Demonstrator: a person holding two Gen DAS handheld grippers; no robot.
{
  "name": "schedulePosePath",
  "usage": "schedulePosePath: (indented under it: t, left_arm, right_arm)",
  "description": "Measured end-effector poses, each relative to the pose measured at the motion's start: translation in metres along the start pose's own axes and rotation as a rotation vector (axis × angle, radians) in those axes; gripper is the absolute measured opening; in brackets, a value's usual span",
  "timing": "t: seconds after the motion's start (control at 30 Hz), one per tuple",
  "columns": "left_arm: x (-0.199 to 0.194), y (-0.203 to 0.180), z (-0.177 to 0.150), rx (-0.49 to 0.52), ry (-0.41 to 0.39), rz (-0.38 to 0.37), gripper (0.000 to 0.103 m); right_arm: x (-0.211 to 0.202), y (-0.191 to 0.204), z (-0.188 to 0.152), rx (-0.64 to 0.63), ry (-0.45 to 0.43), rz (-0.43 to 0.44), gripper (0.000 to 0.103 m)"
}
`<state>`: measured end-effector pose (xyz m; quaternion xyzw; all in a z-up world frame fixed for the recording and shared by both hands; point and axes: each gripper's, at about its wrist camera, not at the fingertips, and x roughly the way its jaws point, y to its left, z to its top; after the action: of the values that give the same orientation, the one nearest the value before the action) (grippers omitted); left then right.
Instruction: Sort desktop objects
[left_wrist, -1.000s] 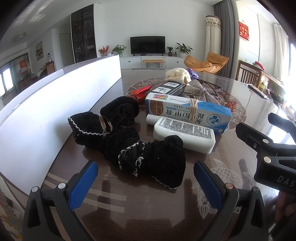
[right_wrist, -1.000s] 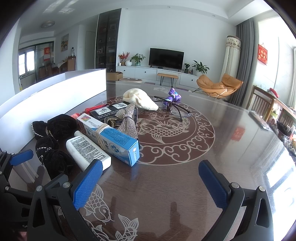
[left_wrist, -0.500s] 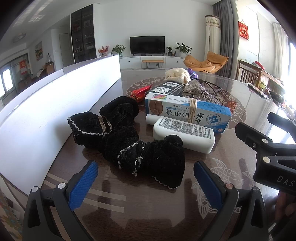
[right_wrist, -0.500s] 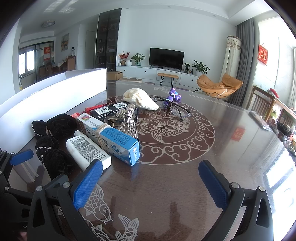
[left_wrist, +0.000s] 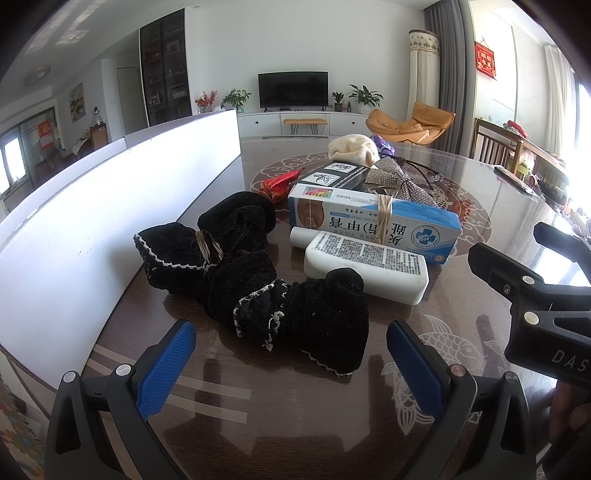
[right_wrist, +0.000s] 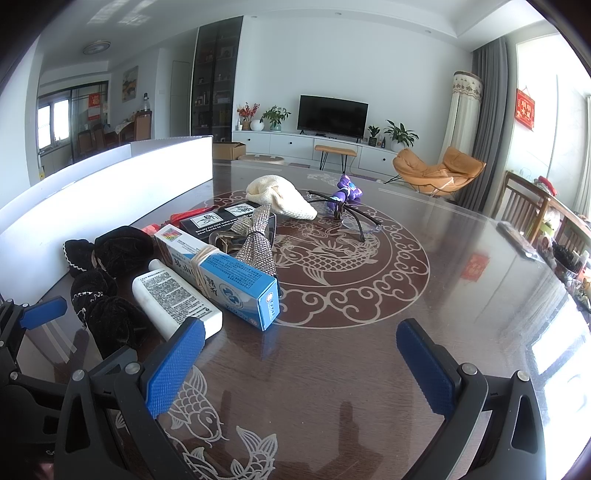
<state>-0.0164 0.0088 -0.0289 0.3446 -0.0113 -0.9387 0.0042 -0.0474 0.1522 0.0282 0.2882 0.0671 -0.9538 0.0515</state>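
Note:
A pile lies on the dark patterned table (right_wrist: 369, 369). Black lace-trimmed cloth items (left_wrist: 280, 295) lie nearest my left gripper (left_wrist: 291, 365), which is open just in front of them with nothing between its fingers. Behind them are a white bottle (left_wrist: 365, 266), a blue and white box (left_wrist: 373, 221) bound with a rubber band, a black box (left_wrist: 332, 175), a silver bow (left_wrist: 399, 184), a red wrapper (left_wrist: 280, 182) and a cream knit hat (left_wrist: 352, 149). My right gripper (right_wrist: 301, 363) is open over bare table, right of the white bottle (right_wrist: 173, 299) and blue box (right_wrist: 221, 269).
A long white panel (left_wrist: 110, 206) stands along the table's left side. Black-framed glasses (right_wrist: 347, 221) and a purple toy (right_wrist: 345, 192) lie beyond the hat (right_wrist: 280, 197). Wooden chairs (right_wrist: 532, 210) stand at the far right. The right gripper's body (left_wrist: 535, 295) shows at the left view's right edge.

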Motion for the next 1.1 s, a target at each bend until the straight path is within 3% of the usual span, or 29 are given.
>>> schedulePosePath:
  t: [1.1]
  left_arm:
    - [-0.0007, -0.0040, -0.0008, 0.005, -0.001, 0.001, 0.103]
  right_arm:
    - [0.0013, 0.0016, -0.0019, -0.005, 0.002, 0.000, 0.103]
